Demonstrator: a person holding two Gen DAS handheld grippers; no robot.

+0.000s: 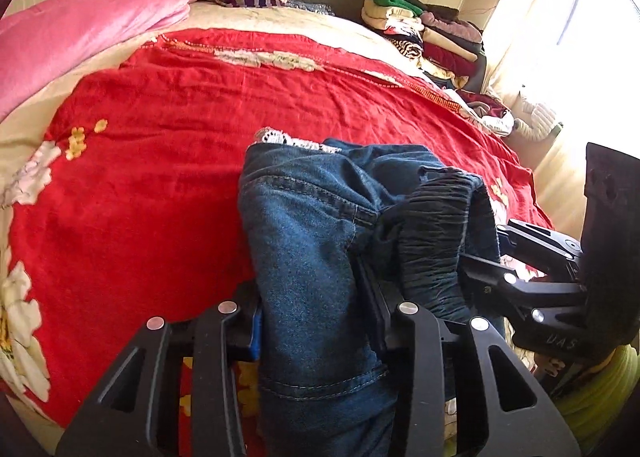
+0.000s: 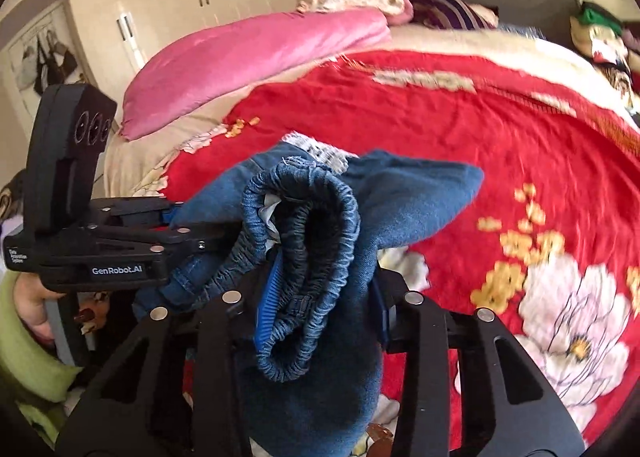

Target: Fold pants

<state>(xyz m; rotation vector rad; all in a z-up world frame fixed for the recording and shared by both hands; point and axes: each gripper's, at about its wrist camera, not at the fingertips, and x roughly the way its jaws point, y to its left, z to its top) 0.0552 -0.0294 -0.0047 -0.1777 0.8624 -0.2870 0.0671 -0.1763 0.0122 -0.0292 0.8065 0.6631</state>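
Both grippers have the jeans (image 1: 312,241), lifted over the bed!

The left gripper (image 1: 316,317) is clenched on a bunched denim panel while the right gripper (image 2: 320,297) pinches the gathered elastic waistband (image 2: 304,257). The jeans hang crumpled between the two, just above the red flowered bedspread (image 1: 160,129). Gripping at two points side by side looks like a setup to spread the waist and shake the legs out straight, and that bedspread offers plenty of room to lay them flat.
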